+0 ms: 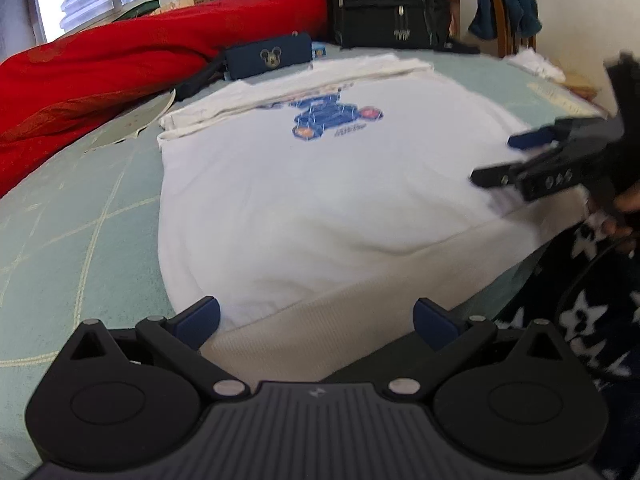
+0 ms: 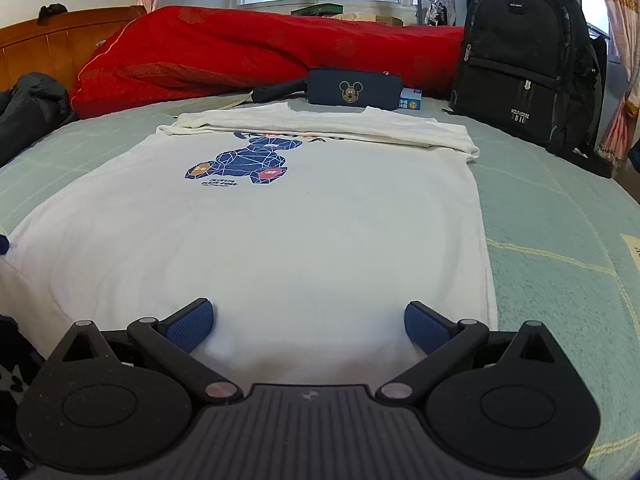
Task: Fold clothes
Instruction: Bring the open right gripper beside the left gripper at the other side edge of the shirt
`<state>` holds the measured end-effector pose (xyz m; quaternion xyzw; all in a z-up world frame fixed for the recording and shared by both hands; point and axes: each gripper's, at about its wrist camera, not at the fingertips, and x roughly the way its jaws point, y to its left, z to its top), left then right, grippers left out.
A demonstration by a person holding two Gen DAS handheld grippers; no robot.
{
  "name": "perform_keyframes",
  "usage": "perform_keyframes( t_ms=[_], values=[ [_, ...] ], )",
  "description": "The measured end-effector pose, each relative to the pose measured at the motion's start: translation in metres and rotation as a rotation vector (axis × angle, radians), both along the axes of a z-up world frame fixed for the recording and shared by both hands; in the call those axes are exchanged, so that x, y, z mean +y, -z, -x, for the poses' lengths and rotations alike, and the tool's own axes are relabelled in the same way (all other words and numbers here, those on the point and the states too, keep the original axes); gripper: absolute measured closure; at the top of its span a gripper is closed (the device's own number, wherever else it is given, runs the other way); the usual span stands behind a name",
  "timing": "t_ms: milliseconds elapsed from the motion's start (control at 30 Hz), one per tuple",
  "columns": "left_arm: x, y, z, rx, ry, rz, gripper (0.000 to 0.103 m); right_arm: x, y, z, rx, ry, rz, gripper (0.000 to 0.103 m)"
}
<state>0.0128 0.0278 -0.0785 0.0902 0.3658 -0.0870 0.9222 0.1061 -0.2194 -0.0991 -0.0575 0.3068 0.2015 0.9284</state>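
White T-shirt (image 2: 280, 232) with blue bear print lay flat on the bed (image 2: 560, 216), hem at the near edge, top part folded over toward the far side. Left gripper (image 1: 316, 318) and right gripper (image 2: 308, 320) hovered over the hem, fingers spread, holding nothing. Risk, as I judged it: pinching one layer only or pulling unevenly would skew the fold. Mint quilted cover; red quilt (image 2: 248, 52), Mickey pouch (image 2: 354, 90), black backpack (image 2: 528, 60) along the far edge, window behind.

Black grippers (image 2: 309, 326), blue-padded jaws
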Motion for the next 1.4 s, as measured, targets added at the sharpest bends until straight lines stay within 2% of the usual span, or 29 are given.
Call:
perform_keyframes(
  t_ms=[233, 400, 500, 733, 900, 1000, 1200, 1400],
  values=[
    [0.007, 0.008, -0.003, 0.046, -0.022, 0.043, 0.001, -0.001, 0.001, 0.005, -0.015, 0.006, 0.001, 0.0],
    [0.009, -0.004, 0.0, 0.009, -0.022, 0.063, 0.001, -0.003, -0.004, 0.01, -0.004, 0.011, 0.012, 0.0],
    [0.004, -0.007, 0.0, -0.021, 0.017, 0.037, 0.001, -0.003, -0.011, 0.015, -0.001, 0.036, 0.016, 0.0],
    [-0.007, 0.003, 0.0, -0.023, 0.07, -0.037, 0.001, 0.009, -0.031, 0.037, -0.093, -0.045, 0.095, 0.0],
    [-0.015, 0.01, 0.0, -0.023, 0.108, -0.09, 0.001, 0.017, -0.028, 0.041, -0.073, -0.085, 0.111, 0.0],
    [-0.02, 0.015, 0.0, -0.024, 0.131, -0.122, 0.001, 0.026, -0.022, 0.044, -0.061, -0.126, 0.157, 0.0],
    [-0.022, 0.016, 0.003, -0.022, 0.163, -0.147, 0.001, 0.053, -0.016, 0.062, -0.111, -0.264, 0.292, 0.0],
    [-0.025, 0.015, 0.006, -0.029, 0.195, -0.167, 0.001, 0.068, -0.008, 0.073, -0.137, -0.338, 0.408, 0.0]
  ],
)
